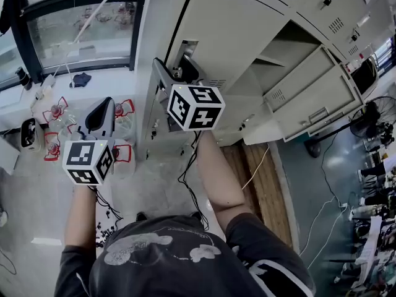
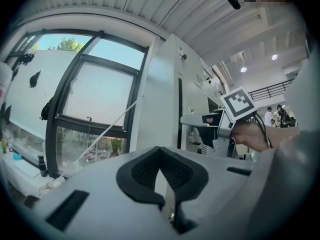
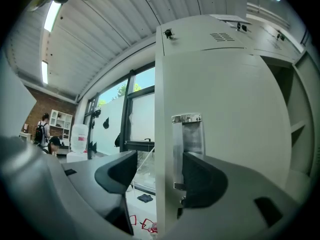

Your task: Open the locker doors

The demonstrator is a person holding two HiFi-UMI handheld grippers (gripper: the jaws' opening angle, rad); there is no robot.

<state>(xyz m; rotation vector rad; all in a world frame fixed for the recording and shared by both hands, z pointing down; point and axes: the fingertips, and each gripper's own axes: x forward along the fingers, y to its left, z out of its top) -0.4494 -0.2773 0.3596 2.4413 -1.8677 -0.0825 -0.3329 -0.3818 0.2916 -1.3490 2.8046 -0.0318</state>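
Observation:
A bank of beige lockers [image 1: 247, 36] stands in front of me. In the right gripper view, the tall leftmost door [image 3: 225, 104] carries a metal handle [image 3: 187, 144] near its free edge. My right gripper [image 3: 160, 171] is open and straddles that edge, one pad on the handle side and the other off the door, with a gap left. From the head view it [image 1: 179, 70] reaches the handle [image 1: 185, 48]. My left gripper [image 1: 101, 117] hangs lower left, away from the lockers. Its pads meet, so it [image 2: 161, 164] is shut on nothing.
Lower locker doors [image 1: 309, 98] to the right stand open, with an open compartment and shelf [image 3: 295, 129] beside the tall door. A window [image 1: 80, 30] is at the left. Red-framed items [image 1: 55, 113] and cables lie on the floor. A fan [image 1: 371, 119] stands far right.

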